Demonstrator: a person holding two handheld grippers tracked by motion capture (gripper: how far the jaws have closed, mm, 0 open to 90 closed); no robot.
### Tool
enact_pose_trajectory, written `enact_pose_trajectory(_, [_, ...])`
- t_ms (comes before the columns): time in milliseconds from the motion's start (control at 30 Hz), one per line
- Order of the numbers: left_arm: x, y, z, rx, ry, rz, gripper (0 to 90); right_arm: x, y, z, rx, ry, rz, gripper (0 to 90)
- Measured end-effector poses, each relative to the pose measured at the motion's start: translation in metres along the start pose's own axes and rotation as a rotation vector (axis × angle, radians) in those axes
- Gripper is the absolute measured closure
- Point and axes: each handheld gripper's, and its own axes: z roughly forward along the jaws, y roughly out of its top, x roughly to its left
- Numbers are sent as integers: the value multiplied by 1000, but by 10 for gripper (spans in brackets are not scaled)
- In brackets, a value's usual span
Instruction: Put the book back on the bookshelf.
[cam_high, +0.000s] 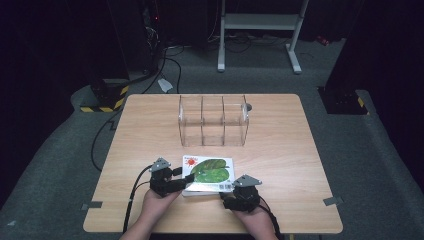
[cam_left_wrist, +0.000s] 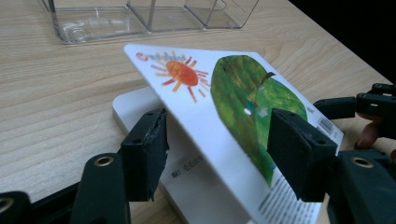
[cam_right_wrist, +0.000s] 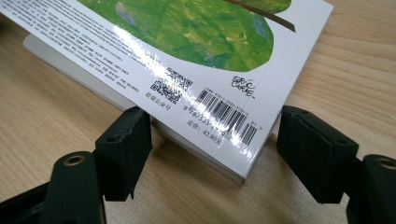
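Dim room here, grey carpet floor (cam_high: 60, 145) around the lit wooden counter (cam_high: 280, 150), a white metal stand (cam_high: 260, 30) behind, yellow-black striped blocks (cam_high: 107, 97) far left.

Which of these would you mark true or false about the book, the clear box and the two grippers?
1. The book shows a green leaf on its cover. True.
2. The book stands inside the clear organizer. False: it lies on the table, nearer the person than the organizer.
3. The cover is lifted at a slant. True: the left gripper view shows it tilted up between the left gripper jaws.
4. The right gripper is at the sun corner. False: it is at the barcode corner.
5. The organizer holds several books. False: its compartments look empty.
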Motion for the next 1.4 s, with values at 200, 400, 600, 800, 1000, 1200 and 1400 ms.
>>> enact_pose_trajectory(200, [1,-1,4,17,-20,-30,372,0,-1,0,-2,-3,-6,274])
enact_pose_trajectory(400, [-2,0,3,21,-25,-11,369,0,-1,0,-5,-2,-11,275])
enact_pose_trajectory(600, [-2,-1,11,37,-32,-21,347,0,-1,-1,-1,0,-1,279])
enact_pose_trajectory(800, [-7,0,12,43,-37,60,355,0,0,0,2,0,-3,279])
enact_pose_trajectory(1000, [3,6,13,21,-38,41,399,2,0,1,4,-4,-14,282])
enact_pose_trajectory(1200, [13,8,17,32,-48,14,419,3,0,1,2,-11,-35,283])
enact_pose_trajectory(1400, [16,10,22,54,-35,22,440,4,-1,0,7,-11,-50,286])
